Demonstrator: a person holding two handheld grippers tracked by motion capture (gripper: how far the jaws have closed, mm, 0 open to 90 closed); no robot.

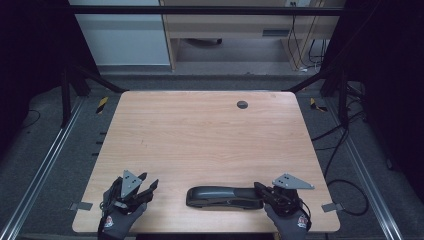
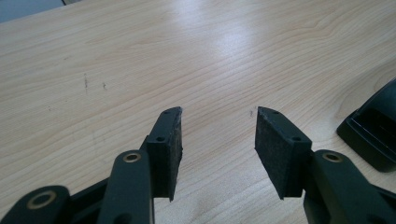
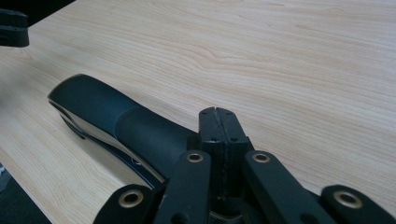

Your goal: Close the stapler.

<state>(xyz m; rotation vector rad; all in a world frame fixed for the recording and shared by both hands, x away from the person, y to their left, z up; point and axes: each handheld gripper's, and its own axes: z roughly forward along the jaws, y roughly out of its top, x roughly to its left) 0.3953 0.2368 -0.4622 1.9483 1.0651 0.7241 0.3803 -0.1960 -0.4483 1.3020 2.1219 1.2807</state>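
The dark stapler (image 1: 225,196) is lying flat near the surface's (image 1: 200,135) front edge, right of centre, its long axis running along that edge. Your right claw (image 1: 261,190) is resting at the stapler's right end with its pads pressed together; nothing is showing between them. Your left claw (image 1: 149,181) is sitting near the front-left corner, well apart from the stapler, its jaws standing spread over bare wood and gripping nothing.
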